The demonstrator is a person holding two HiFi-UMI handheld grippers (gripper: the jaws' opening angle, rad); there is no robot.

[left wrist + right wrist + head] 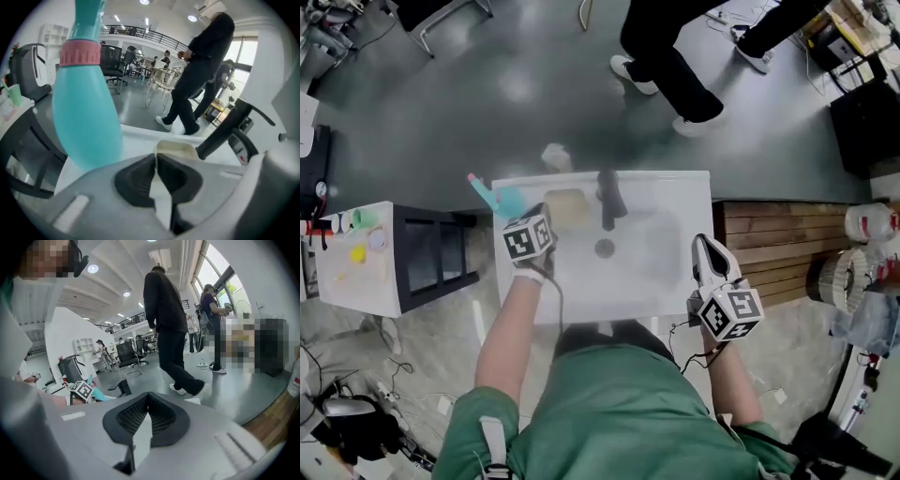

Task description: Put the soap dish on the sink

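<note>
Soap dish [177, 150], cream and shallow, caught by its near rim at the tips of the left gripper [155, 157]. Black pads pressed shut on that rim, only a thin pale line between them. Lies straight ahead of the left tips, at the back ledge of the white sink [140, 133]; cannot tell whether resting on the ledge or held just above it. From the head view, same soap dish [566, 208] just beyond the left gripper [542, 228], toward the rear left of the sink [680, 202].

Teal bottle [86, 108] with a pink collar standing close to the left of the left jaws, looming large in the left gripper view; from above [504, 199], at the back left corner of the sink. Black faucet [225, 131] to the right of the left tips, just beside the soap dish, reaching over the basin in the head view [608, 199].

Right gripper [148, 397] with jaws together, nothing between the pads. Held by the near right edge of the sink [705, 246], well apart from the soap dish and from the left gripper. Far beyond its tips, a person in black clothes [166, 324] on a grey floor. Wooden slats [769, 248] just to the right of the right gripper.
</note>
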